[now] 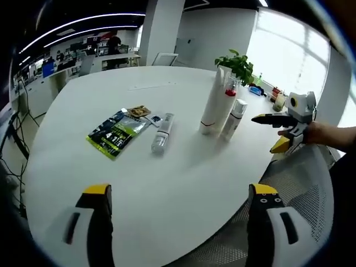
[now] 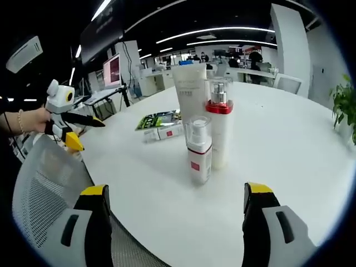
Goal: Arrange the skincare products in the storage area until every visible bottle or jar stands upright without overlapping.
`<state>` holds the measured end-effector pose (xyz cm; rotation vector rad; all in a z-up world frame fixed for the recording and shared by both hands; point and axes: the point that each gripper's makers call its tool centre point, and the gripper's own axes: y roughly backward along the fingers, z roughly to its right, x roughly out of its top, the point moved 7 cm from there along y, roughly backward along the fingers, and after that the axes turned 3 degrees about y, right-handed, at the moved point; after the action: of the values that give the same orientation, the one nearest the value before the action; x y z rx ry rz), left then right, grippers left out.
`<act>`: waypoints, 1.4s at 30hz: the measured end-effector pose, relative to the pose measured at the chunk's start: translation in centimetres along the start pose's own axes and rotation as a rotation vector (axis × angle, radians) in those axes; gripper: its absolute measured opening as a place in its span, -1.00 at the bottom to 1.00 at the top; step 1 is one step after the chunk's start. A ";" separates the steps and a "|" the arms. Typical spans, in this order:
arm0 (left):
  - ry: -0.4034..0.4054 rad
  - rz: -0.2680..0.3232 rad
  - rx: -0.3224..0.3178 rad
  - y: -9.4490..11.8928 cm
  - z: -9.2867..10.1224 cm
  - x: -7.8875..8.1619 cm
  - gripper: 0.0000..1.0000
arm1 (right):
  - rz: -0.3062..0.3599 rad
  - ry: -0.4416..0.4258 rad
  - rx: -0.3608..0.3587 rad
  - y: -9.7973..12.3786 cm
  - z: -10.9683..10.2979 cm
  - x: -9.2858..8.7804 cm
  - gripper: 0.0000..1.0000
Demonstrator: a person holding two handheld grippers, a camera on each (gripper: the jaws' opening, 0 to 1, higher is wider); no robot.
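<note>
Bottles and a tube stand in a tight cluster on the round white table (image 1: 167, 183): a tall white tube (image 2: 189, 89) at the back, a white pump bottle with a red collar (image 2: 219, 125) in front of it, and a short white bottle with a clear cap (image 2: 199, 147) nearest the right gripper's camera. All three are upright and close together; whether they touch cannot be told. In the left gripper view the same three (image 1: 219, 105) rise at the table's far right side, with a potted plant (image 1: 238, 62) behind them.

Well apart from the cluster, a small white tube (image 1: 162, 133) lies flat on its side, just beside a green and black sachet (image 1: 115, 133) and a smaller tan packet (image 1: 138, 111).

Left gripper (image 1: 181, 206) hangs over the near table edge, jaws wide apart and empty. Right gripper (image 2: 172, 206) faces the standing cluster from across a mesh chair back (image 2: 47, 189), jaws likewise spread with nothing between them. Each gripper also appears in the other's view, held by a hand (image 1: 320, 133).
</note>
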<state>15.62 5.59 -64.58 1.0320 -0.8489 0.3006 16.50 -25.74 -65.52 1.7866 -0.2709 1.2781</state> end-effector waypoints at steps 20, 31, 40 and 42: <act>-0.120 -0.081 -0.043 -4.1 1.1 1.9 0.60 | -0.003 0.048 -0.051 0.5 0.4 -0.2 0.93; -0.191 -0.146 -0.047 -6.0 -0.1 2.3 0.55 | -0.002 0.059 -0.044 0.4 0.4 -0.1 0.99; -0.219 -0.152 -0.028 -8.5 -1.3 4.1 0.32 | -0.007 0.057 -0.045 0.4 0.5 -0.1 0.99; -0.228 -0.146 -0.026 -9.1 -1.5 4.6 0.26 | -0.014 0.062 -0.043 0.3 0.4 -0.2 0.99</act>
<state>24.71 1.54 -67.23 1.1116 -0.9735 0.0479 16.54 -26.28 -65.54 1.7070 -0.2486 1.3057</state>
